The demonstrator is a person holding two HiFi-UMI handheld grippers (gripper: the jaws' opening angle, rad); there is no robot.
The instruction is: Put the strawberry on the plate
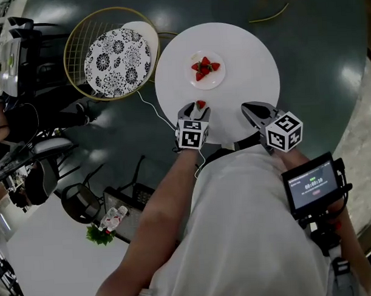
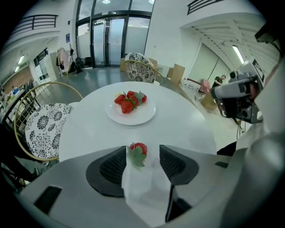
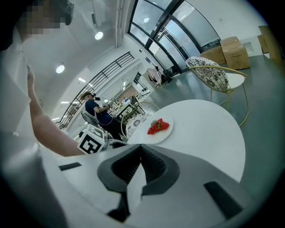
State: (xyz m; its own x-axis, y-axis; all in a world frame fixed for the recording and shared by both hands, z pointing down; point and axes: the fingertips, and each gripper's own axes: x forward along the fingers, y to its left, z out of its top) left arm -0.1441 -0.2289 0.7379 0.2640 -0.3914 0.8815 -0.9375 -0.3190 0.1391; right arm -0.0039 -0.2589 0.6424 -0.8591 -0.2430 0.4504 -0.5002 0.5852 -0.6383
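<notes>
A single strawberry (image 1: 200,104) (image 2: 139,149) lies on the round white table (image 1: 249,57) near its front edge. It sits between the jaws of my left gripper (image 1: 195,109) (image 2: 142,155), which stand open; its leaf is close to the left pad and a gap shows on the right. Farther back is a small white plate (image 1: 219,80) (image 2: 133,119) (image 3: 165,132) holding several strawberries (image 1: 204,67) (image 2: 130,101) (image 3: 158,125). My right gripper (image 1: 248,109) (image 3: 140,149) hovers at the table's front right, shut with nothing in it.
A gold wire chair with a black-and-white patterned cushion (image 1: 117,59) (image 2: 44,129) stands left of the table. A second patterned chair (image 2: 140,64) is beyond it. A small monitor (image 1: 311,183) hangs at my right side. A person (image 3: 95,111) sits at a desk to the left.
</notes>
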